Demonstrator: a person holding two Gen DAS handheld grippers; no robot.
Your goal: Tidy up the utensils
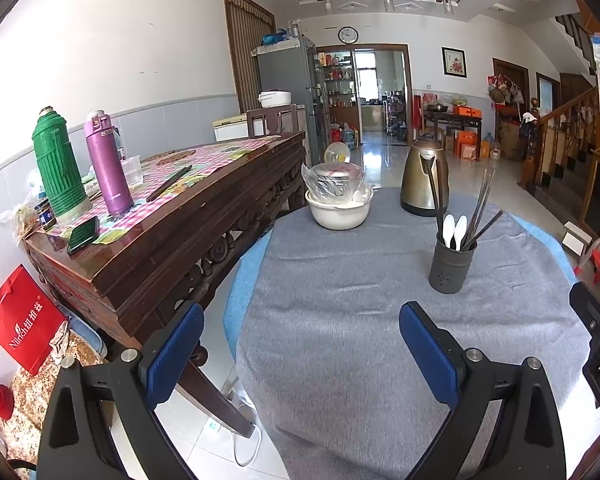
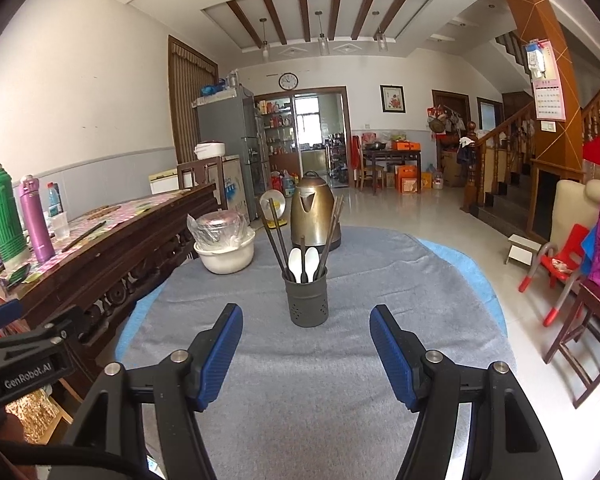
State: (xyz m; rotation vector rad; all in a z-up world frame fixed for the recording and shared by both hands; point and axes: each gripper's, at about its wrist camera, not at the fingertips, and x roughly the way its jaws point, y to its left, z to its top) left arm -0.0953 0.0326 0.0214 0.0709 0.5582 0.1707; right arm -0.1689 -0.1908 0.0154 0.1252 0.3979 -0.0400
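The dark utensil holder (image 2: 309, 298) stands upright on the grey cloth (image 2: 340, 360), already loaded with two white spoons (image 2: 304, 264) and long chopsticks (image 2: 274, 232). These are judged light, stiff and slippery, best pinched high on the shafts. Behind the holder a kettle (image 2: 315, 220) is seen. Nearer than the holder, the right gripper (image 2: 306, 354) and left gripper (image 1: 300, 354) are held open and empty.
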